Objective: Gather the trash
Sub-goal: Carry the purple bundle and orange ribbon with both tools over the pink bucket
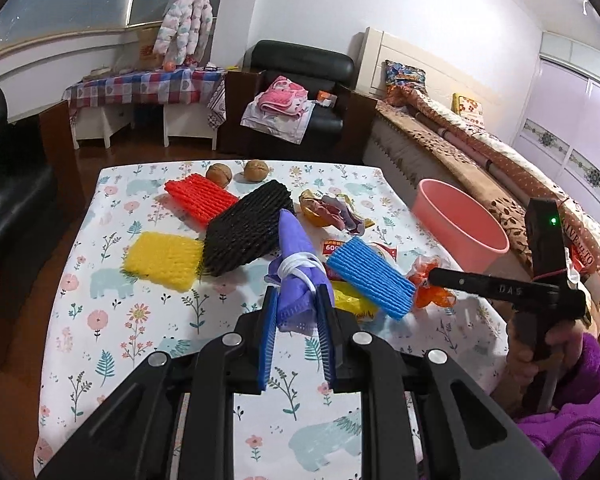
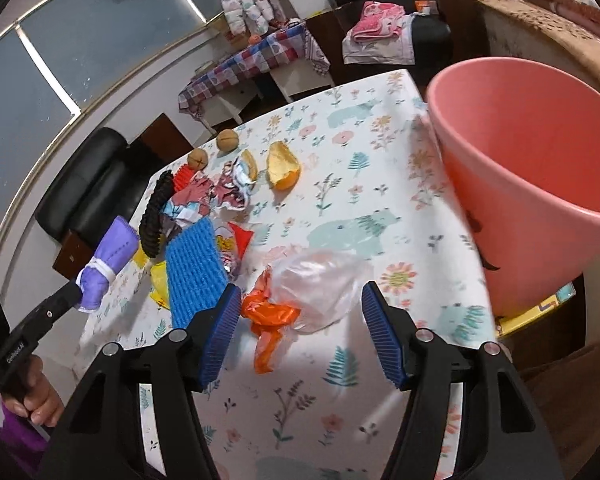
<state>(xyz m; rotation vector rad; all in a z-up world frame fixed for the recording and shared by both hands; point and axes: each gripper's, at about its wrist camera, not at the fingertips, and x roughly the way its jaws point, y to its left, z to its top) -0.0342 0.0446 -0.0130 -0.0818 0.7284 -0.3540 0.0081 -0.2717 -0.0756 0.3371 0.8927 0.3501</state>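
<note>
Mask clamped in raised left gripper.

The bench wears a white cloth printed with flowers and pale blue bears. Foam nets: red, black, yellow, blue. Pink bucket; purple mask.

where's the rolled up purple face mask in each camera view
Left wrist: the purple mask sits at centre, clamped in the left hand-held gripper.
Right wrist: the mask is at far left, above the table.
Shared landmark: the blue foam net, right of the mask in both.
</note>
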